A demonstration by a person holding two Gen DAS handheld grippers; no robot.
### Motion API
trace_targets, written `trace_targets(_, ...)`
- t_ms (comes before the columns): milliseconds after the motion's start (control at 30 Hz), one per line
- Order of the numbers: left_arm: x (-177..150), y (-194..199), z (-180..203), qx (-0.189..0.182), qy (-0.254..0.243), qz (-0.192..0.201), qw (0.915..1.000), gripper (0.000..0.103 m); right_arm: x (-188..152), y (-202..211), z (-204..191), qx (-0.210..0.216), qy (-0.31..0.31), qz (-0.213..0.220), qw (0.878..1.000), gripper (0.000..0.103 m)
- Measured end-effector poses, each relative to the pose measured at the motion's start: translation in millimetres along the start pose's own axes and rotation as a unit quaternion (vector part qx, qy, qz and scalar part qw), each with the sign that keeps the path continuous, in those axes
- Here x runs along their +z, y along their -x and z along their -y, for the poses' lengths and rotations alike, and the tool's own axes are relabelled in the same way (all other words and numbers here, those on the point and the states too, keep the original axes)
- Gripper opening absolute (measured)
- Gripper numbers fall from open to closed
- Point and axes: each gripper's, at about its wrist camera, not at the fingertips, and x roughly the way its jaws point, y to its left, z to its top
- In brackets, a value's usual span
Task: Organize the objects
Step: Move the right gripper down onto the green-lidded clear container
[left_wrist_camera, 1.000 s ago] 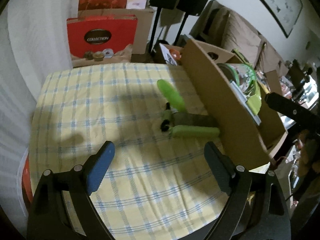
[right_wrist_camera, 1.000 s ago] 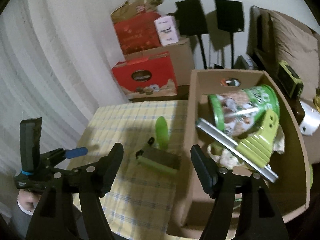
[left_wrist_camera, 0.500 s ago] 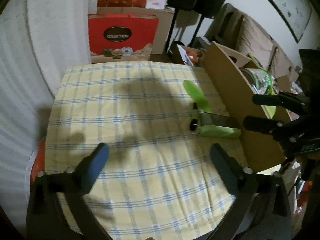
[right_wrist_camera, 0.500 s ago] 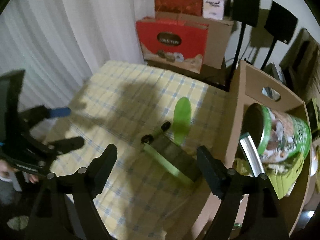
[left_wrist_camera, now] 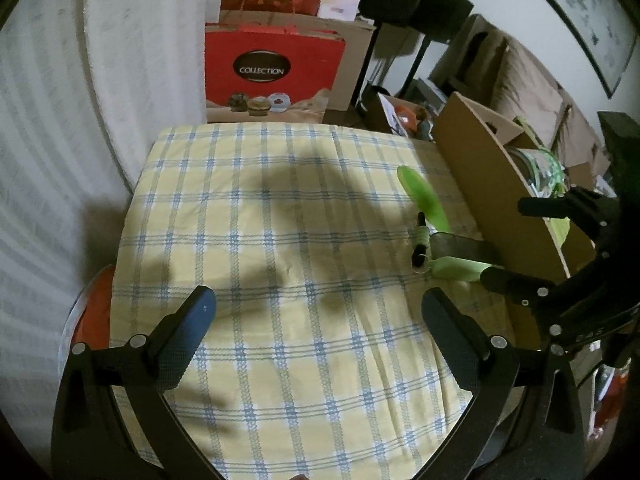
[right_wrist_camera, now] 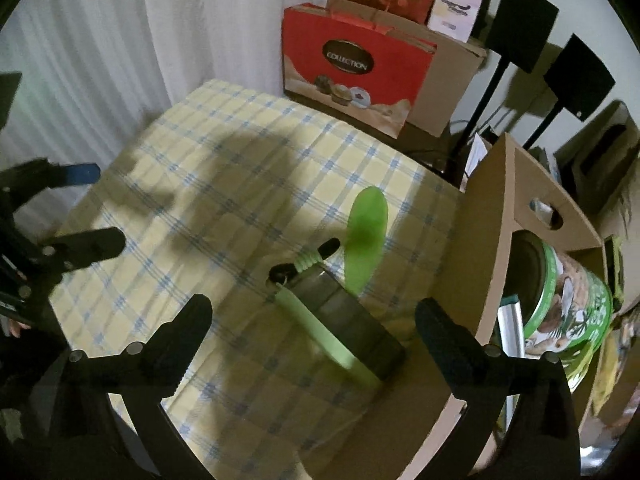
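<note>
Green-handled tool (right_wrist_camera: 340, 320) lay on checked tablecloth (left_wrist_camera: 280, 240), just beside cardboard box (right_wrist_camera: 480, 280) wall — likely last loose item awaiting boxing; green tin (right_wrist_camera: 572, 300) already inside box. Right gripper (right_wrist_camera: 312, 328) hovered above tool, jaws spread wide, holding nothing, tool between fingers in view. Left gripper (left_wrist_camera: 316, 320) — equally open, empty — hung over bare cloth, farther from box.

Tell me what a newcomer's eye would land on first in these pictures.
First, the green-handled tool lying on the checked tablecloth, close beside the cardboard box; the right gripper hangs open just above it. Next, the green tin lying inside that box. Behind the table, the red bag marked COLLECTION stands out, while the left gripper is open over bare cloth.
</note>
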Motion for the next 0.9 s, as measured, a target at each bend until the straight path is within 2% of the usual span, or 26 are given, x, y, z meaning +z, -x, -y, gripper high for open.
trace_targets(233,0,-3,-3,-0.001,0.002,-0.002,1.0000,0.103,6,-8,-4,-0.015,0.017,-0.010,1.000,0.102)
trace_targets(500,-2,-9,-8,-0.005,0.006,-0.007,1.0000,0.103,11,-30,-4,-0.030,0.044,-0.048,0.997,0.102)
trace_targets(733,-3,-13,-9,0.002,0.002,-0.007,1.0000,0.103,12,-51,0,-0.031,0.058,-0.088,0.994,0.102)
trace_targets(900,-2,-14,-11,0.002,0.005,-0.006,1.0000,0.103,13,-56,2,-0.029,0.060,-0.094,0.993,0.102)
